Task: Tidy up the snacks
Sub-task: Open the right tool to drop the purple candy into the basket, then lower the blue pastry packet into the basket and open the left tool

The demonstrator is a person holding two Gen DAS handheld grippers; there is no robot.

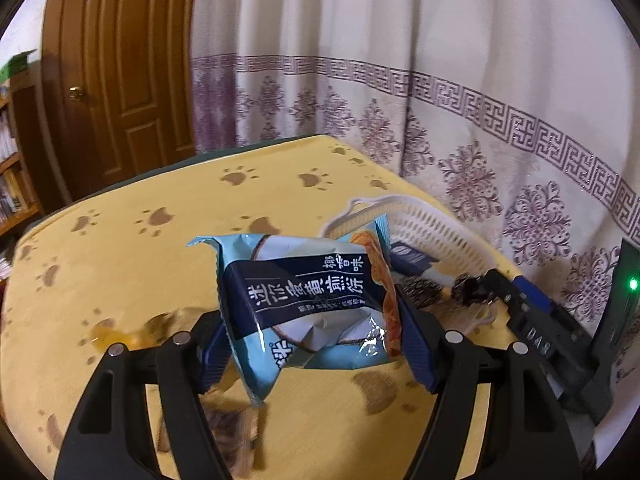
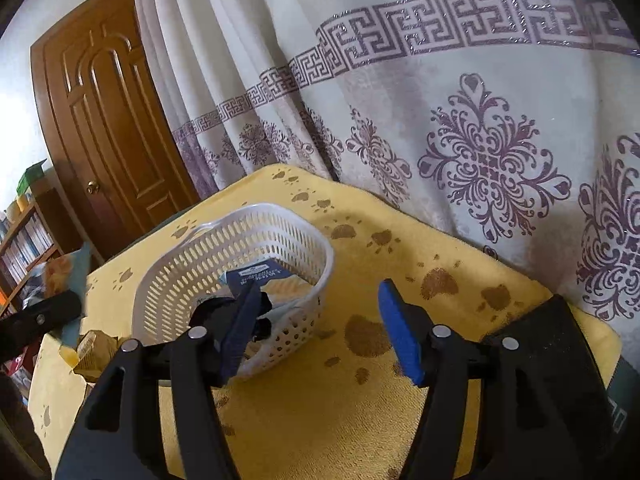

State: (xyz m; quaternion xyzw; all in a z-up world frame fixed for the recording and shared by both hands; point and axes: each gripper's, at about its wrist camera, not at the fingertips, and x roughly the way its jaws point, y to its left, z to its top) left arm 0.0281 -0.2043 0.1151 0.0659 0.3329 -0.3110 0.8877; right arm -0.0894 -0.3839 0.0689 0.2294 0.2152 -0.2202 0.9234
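Observation:
My left gripper (image 1: 316, 344) is shut on a light-blue snack packet (image 1: 308, 292) with a navy band, held upright above the yellow paw-print tablecloth (image 1: 160, 264). Behind it to the right stands a white slotted basket (image 1: 432, 232). In the right wrist view the basket (image 2: 240, 248) holds a dark blue packet (image 2: 256, 276) and a dark crinkled wrapper. My right gripper (image 2: 320, 332) is open at the basket's near right wall. Its left pad overlaps the rim, and nothing sits between the pads. The left gripper's held packet (image 2: 64, 276) shows at the left edge.
Gold wrappers (image 2: 96, 348) lie on the cloth left of the basket. A brown packet (image 1: 228, 432) lies under the left gripper. A patterned curtain (image 2: 440, 120) hangs right behind the table. A wooden door (image 1: 116, 80) and a bookshelf (image 2: 28, 248) stand to the left.

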